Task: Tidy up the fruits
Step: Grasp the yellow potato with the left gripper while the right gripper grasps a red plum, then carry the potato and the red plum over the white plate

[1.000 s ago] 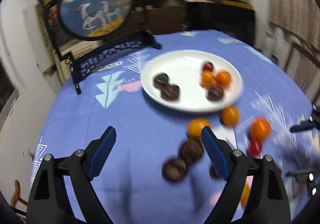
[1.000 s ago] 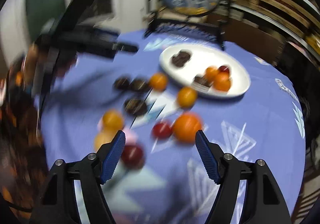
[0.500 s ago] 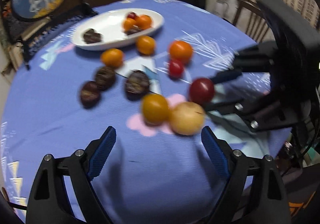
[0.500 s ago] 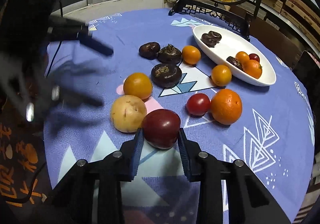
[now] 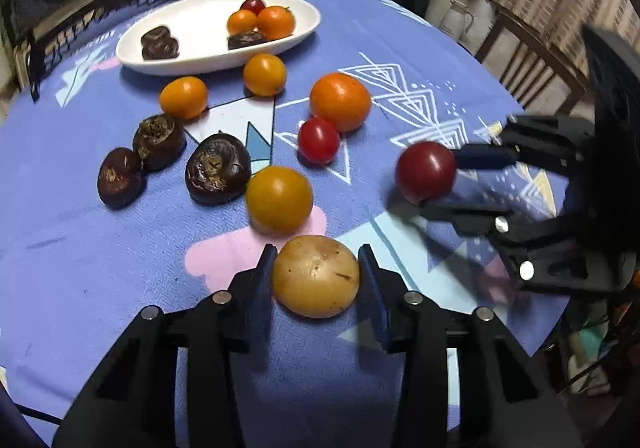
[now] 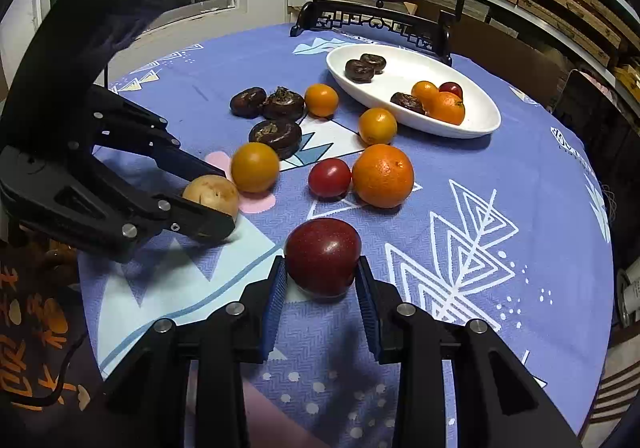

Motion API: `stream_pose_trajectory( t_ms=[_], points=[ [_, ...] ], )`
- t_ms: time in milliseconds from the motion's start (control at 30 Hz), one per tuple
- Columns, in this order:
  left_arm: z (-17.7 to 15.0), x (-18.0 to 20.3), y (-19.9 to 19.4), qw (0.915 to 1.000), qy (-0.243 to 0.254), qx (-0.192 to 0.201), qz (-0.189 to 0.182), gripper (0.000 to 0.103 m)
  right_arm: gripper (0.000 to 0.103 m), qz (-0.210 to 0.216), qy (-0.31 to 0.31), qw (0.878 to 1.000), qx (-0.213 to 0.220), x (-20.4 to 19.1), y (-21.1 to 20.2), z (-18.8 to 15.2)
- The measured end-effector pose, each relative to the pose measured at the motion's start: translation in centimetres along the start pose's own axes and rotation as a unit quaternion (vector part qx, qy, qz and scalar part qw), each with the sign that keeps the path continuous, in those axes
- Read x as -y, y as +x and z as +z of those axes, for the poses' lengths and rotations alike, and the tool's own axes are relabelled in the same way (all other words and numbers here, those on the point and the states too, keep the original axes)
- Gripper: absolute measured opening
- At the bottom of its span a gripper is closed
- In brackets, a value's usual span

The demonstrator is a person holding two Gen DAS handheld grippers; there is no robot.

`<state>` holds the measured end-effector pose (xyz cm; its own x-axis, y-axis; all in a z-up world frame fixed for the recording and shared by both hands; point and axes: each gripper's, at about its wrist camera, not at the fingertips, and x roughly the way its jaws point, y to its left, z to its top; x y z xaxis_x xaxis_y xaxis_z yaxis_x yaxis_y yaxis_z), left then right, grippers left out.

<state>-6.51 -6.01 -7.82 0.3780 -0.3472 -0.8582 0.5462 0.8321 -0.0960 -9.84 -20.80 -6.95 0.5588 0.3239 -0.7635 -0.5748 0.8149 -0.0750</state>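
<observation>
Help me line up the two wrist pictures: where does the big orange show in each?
Left wrist: the big orange lies right of centre in the upper half, touching the small red tomato below it.
Right wrist: the big orange lies just right of centre, the tomato at its left.
Shared landmark: the white oval dish.

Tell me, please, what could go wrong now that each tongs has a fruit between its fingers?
The round tan fruit is gripped only at its sides by the left tongs; it might slip out when lifted. The dark red fruit in the right tongs is glossy and could squirt free. The yellow tomato sits close and may get knocked.
</observation>
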Motion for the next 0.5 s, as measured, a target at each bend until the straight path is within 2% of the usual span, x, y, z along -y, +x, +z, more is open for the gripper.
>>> stream_pose_trajectory(
  t_ms=[167, 300, 367, 500],
  points=[
    [-0.4, -0.4, -0.9, 1.0, 0.002, 0.009, 0.003, 0.04, 0.035, -0.001, 0.005, 1.0, 0.012, 0.2, -0.4, 0.1],
    [0.4, -2.0, -3.3, 0.9985, -0.012, 0.048, 0.023, 0.039, 0.035, -0.007, 0.033, 0.999, 0.026, 1.2, -0.9, 0.4],
    [1.1, -2.9, -4.5, 0.9964, -0.019, 0.071, 0.042, 0.039, 0.035, -0.008, 0.045, 0.998, 0.032, 1.7, -1.1, 0.7],
    [3.4, -4.0, -5.9, 0.9883, -0.02, 0.112, 0.102, 0.039, 0.035, -0.008, 0.064, 0.997, 0.047, 2.5, -1.3, 1.9]
  ],
)
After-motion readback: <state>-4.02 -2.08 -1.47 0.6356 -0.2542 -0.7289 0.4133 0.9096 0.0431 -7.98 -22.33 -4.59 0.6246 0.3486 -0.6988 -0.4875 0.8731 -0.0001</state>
